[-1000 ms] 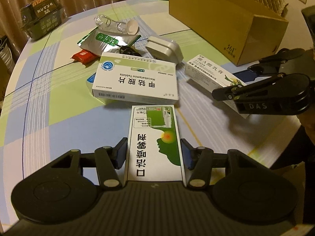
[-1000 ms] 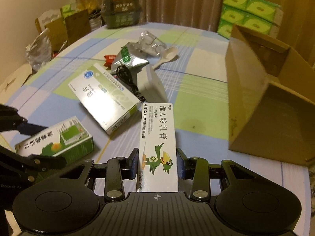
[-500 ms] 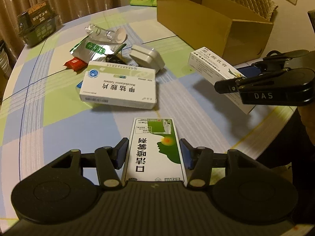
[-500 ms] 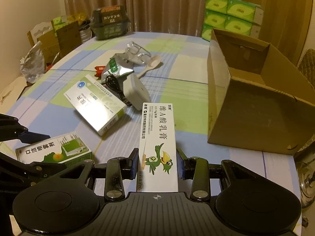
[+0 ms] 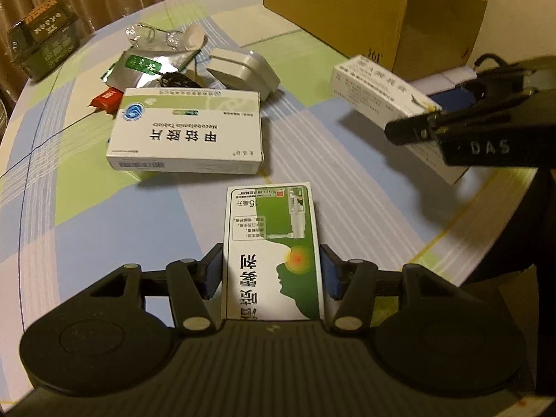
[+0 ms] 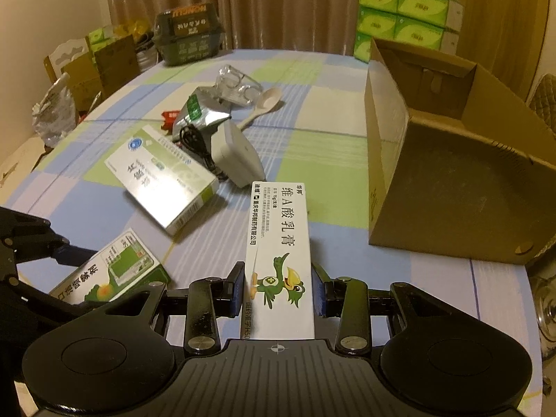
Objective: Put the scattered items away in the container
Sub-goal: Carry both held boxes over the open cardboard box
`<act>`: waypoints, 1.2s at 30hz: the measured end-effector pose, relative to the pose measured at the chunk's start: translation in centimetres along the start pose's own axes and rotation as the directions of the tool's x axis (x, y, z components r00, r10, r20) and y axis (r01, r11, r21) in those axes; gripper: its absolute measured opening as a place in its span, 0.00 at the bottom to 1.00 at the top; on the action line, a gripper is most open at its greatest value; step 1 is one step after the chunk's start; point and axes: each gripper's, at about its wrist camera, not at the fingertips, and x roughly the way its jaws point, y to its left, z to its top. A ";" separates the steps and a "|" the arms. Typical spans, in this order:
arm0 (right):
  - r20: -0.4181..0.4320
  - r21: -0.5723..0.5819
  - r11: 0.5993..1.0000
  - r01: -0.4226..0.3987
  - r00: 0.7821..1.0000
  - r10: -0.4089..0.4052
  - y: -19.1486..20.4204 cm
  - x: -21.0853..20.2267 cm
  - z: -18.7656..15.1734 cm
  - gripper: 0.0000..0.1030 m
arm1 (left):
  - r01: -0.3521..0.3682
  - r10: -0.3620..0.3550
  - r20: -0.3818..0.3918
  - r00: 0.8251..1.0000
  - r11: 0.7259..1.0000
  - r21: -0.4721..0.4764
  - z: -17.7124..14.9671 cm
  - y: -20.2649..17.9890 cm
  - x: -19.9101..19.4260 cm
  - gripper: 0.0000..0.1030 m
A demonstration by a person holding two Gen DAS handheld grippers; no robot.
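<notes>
My left gripper (image 5: 271,272) is shut on a green and white spray box (image 5: 271,243), held above the table near its front edge. My right gripper (image 6: 278,290) is shut on a long white cream box with a green bird (image 6: 278,243), held above the table. The open cardboard box (image 6: 451,173) stands to the right of it; in the left wrist view the cardboard box (image 5: 365,10) is at the far right. The right gripper (image 5: 434,125) and its cream box (image 5: 375,93) show at the right of the left wrist view. The spray box (image 6: 114,271) shows low left in the right wrist view.
On the checked tablecloth lie a large white tablets box (image 5: 187,132), a grey adapter with a black cable (image 5: 243,69), a silver pouch (image 5: 146,66), a red packet (image 5: 106,99), a clear plastic case (image 6: 236,85) and a spoon (image 6: 260,106). Green tissue packs (image 6: 403,17) are behind.
Both grippers have lifted their boxes off the table and drawn back from the pile. The cardboard box's open top now shows in the right wrist view.
</notes>
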 end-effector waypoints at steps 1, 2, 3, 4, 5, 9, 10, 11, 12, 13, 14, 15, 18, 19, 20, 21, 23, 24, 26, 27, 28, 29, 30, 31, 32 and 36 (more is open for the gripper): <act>0.006 0.000 1.000 0.001 1.000 -0.001 -0.1 -0.1 0.2 0.34 | 0.003 -0.003 0.001 1.000 1.000 -0.005 0.0 0.1 0.0 0.49; 0.013 0.001 1.000 0.001 1.000 -0.001 -0.1 -0.3 0.3 0.34 | 0.006 -0.006 0.006 1.000 1.000 -0.008 0.1 0.2 -0.2 0.49; 0.021 0.001 1.000 0.001 1.000 -0.001 -0.1 -0.5 0.5 0.34 | 0.007 -0.007 0.015 1.000 1.000 -0.012 0.1 0.2 -0.4 0.49; 0.029 -0.001 1.000 0.002 1.000 -0.002 -0.1 -0.7 0.7 0.34 | 0.007 -0.007 0.024 1.000 1.000 -0.017 0.2 0.3 -0.7 0.49; 0.038 -0.001 1.000 0.003 0.999 -0.003 -0.1 -1.0 0.9 0.34 | 0.007 -0.007 0.033 0.999 1.000 -0.023 0.4 0.4 -1.0 0.49; 0.080 -0.001 1.000 0.010 0.997 -0.010 -0.3 -2.3 1.8 0.34 | 0.013 -0.010 0.075 0.997 0.999 -0.038 1.3 0.6 -2.5 0.49; 0.092 0.000 1.000 0.014 0.996 -0.014 -0.3 -2.7 2.0 0.34 | 0.012 -0.009 0.084 0.996 0.999 -0.037 1.7 0.5 -2.9 0.49; 0.105 0.002 1.000 0.018 0.994 -0.018 -0.5 -3.2 2.3 0.34 | 0.012 -0.009 0.094 0.995 0.999 -0.036 2.2 0.5 -3.3 0.49; 0.121 0.003 1.000 0.025 0.992 -0.025 -0.6 -3.6 2.7 0.34 | 0.013 -0.009 0.106 0.994 0.999 -0.035 2.6 0.5 -3.7 0.49; 0.136 0.005 0.999 0.033 0.990 -0.033 -0.9 -4.1 3.1 0.34 | 0.016 -0.011 0.117 0.993 0.999 -0.036 3.1 0.4 -4.0 0.49; 0.150 0.009 0.999 0.040 0.988 -0.041 -1.2 -4.5 3.5 0.34 | 0.019 -0.014 0.128 0.992 0.999 -0.037 3.7 0.4 -4.3 0.49; 0.164 0.015 0.999 0.047 0.985 -0.049 -1.6 -5.0 4.0 0.34 | 0.020 -0.015 0.138 0.990 0.999 -0.036 4.3 0.3 -4.6 0.49; 0.206 0.030 0.996 0.079 0.975 -0.083 -3.0 -6.2 5.4 0.34 | 0.028 -0.022 0.171 0.985 0.999 -0.031 6.6 0.0 -5.5 0.49; 0.217 0.037 0.995 0.089 0.971 -0.095 -3.6 -6.6 5.9 0.34 | 0.033 -0.027 0.183 0.983 0.999 -0.030 7.4 -0.2 -5.8 0.49; 0.228 0.045 0.994 0.100 0.968 -0.108 -4.2 -6.9 6.3 0.34 | 0.039 -0.033 0.195 0.980 0.999 -0.029 8.3 -0.4 -6.0 0.49; 0.237 0.054 0.992 0.110 0.964 -0.120 -4.9 -7.2 6.8 0.34 | 0.045 -0.038 0.208 0.977 0.999 -0.028 9.2 -0.6 -6.2 0.49; 0.251 0.071 0.989 0.131 0.957 -0.144 -6.3 -7.7 7.7 0.34 | 0.055 -0.048 0.233 0.971 0.998 -0.022 11.0 -1.2 -6.5 0.49; 0.255 0.078 0.987 0.141 0.954 -0.156 -7.0 -7.9 8.1 0.34 | 0.061 -0.055 0.244 0.968 0.998 -0.017 11.9 -1.7 -6.7 0.49; 0.258 0.096 0.983 0.154 0.950 -0.174 -8.6 -8.1 8.9 0.34 | 0.077 -0.071 0.266 0.961 0.997 -0.013 13.7 -2.5 -6.8 0.49; 0.258 0.104 0.981 0.162 0.948 -0.184 -9.4 -8.1 9.3 0.34 | 0.086 -0.080 0.276 0.958 0.996 -0.011 14.6 -2.9 -6.8 0.49; 0.259 0.110 0.979 0.170 0.946 -0.194 -10.2 -8.2 9.6 0.34 | 0.096 -0.089 0.285 0.954 0.995 -0.010 15.6 -3.3 -6.8 0.49; 0.258 0.117 0.977 0.178 0.945 -0.203 -11.0 -8.1 10.0 0.34 | 0.106 -0.098 0.294 0.951 0.994 -0.010 16.5 -3.8 -6.7 0.49; 0.255 0.125 0.975 0.183 0.944 -0.210 -11.8 -8.1 10.3 0.34 | 0.116 -0.108 0.301 0.948 0.993 -0.010 17.4 -4.2 -6.6 0.49; 0.251 0.133 0.974 0.186 0.944 -0.214 -12.5 -7.9 10.5 0.34 | 0.126 -0.117 0.306 0.945 0.992 -0.009 18.2 -4.6 -6.4 0.49; 0.247 0.139 0.972 0.189 0.944 -0.219 -13.2 -7.7 10.8 0.34 | 0.134 -0.125 0.310 0.942 0.991 -0.008 19.1 -5.1 -6.1 0.49; 0.226 0.157 0.968 0.193 0.948 -0.226 -15.5 -6.8 11.4 0.34 | 0.163 -0.153 0.313 0.938 0.987 -0.008 22.0 -6.5 -4.7 0.49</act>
